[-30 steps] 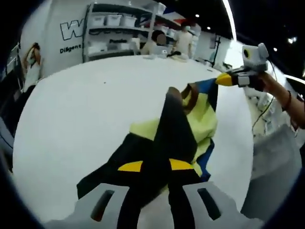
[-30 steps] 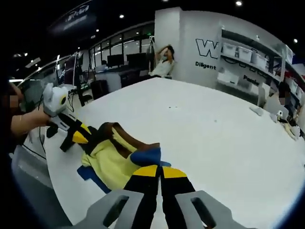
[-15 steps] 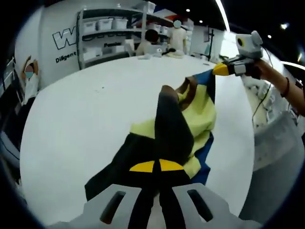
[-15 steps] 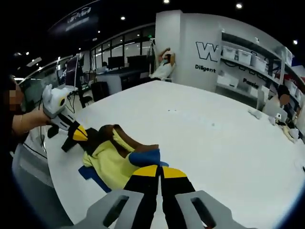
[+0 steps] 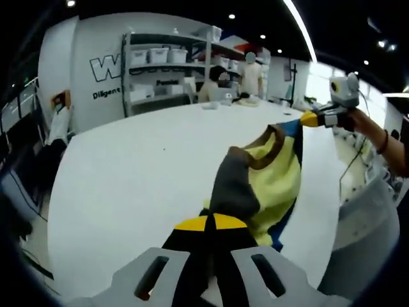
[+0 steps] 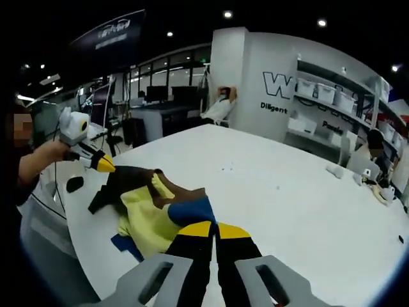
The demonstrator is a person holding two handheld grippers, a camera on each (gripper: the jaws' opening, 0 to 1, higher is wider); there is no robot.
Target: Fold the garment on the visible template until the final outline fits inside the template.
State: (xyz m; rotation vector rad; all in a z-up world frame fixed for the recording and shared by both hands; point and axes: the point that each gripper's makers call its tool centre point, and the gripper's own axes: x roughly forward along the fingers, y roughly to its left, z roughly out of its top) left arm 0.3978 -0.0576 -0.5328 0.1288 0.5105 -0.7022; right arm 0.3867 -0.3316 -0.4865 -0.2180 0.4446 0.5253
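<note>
A garment (image 5: 271, 185) with a yellow body, brown collar, dark sleeve and blue part hangs stretched between both grippers above the white table (image 5: 128, 173). In the left gripper view, my left gripper (image 5: 208, 222) is shut on the dark sleeve (image 5: 233, 188). The right gripper (image 5: 311, 118) pinches the blue corner at the upper right. In the right gripper view, my right gripper (image 6: 214, 229) is shut on the blue part (image 6: 192, 211). The left gripper (image 6: 102, 163) holds the dark sleeve (image 6: 124, 182) at the left. The yellow body (image 6: 144, 217) sags to the table (image 6: 287, 211), with a blue edge (image 6: 124, 243) beneath it.
Shelves with white bins (image 5: 166, 64) line the far wall. People (image 5: 252, 64) sit at the table's far end beside small white items (image 6: 339, 169). Another person (image 6: 220, 105) leans back near desks with monitors (image 6: 160, 83). The table's near edge runs by the holder's body.
Both grippers have risen with the garment. The dark sleeve has come up off the table and the cloth now hangs tauter between them. Both cameras have moved.
</note>
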